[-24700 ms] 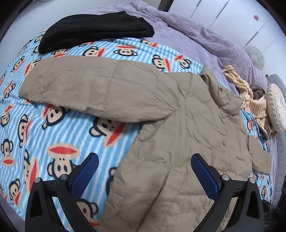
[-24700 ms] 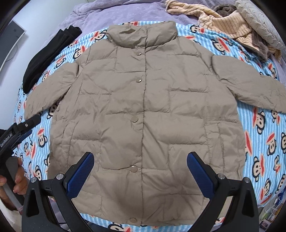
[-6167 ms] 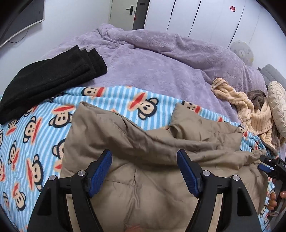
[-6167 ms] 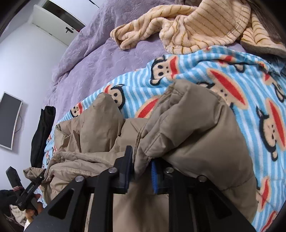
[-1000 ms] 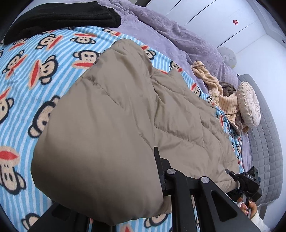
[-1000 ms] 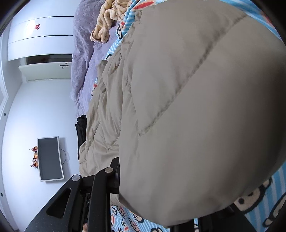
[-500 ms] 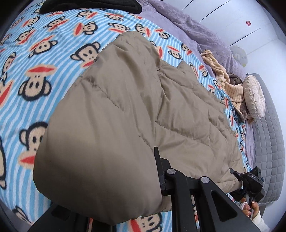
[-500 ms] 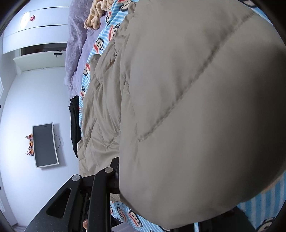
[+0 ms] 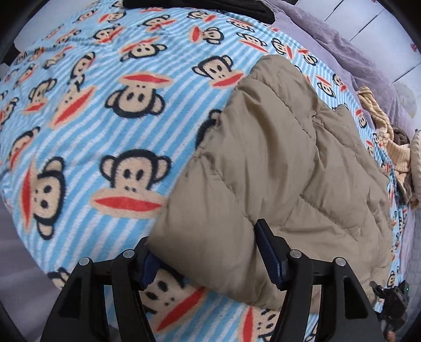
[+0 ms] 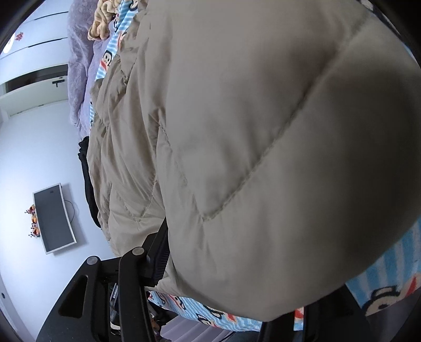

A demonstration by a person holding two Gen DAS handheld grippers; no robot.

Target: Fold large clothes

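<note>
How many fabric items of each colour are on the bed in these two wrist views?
Tan: 1, the folded puffer jacket
Blue striped: 1, the monkey-print blanket
Black: 1, the folded black garment
Lilac: 1, the plush bedspread
Cream-yellow striped: 1, the crumpled towel
Total: 5

so that's one tan puffer jacket (image 9: 276, 168), one monkey-print blanket (image 9: 105, 131), one black garment (image 9: 200, 8), one wall-mounted screen (image 10: 54, 218), two grippers.
</note>
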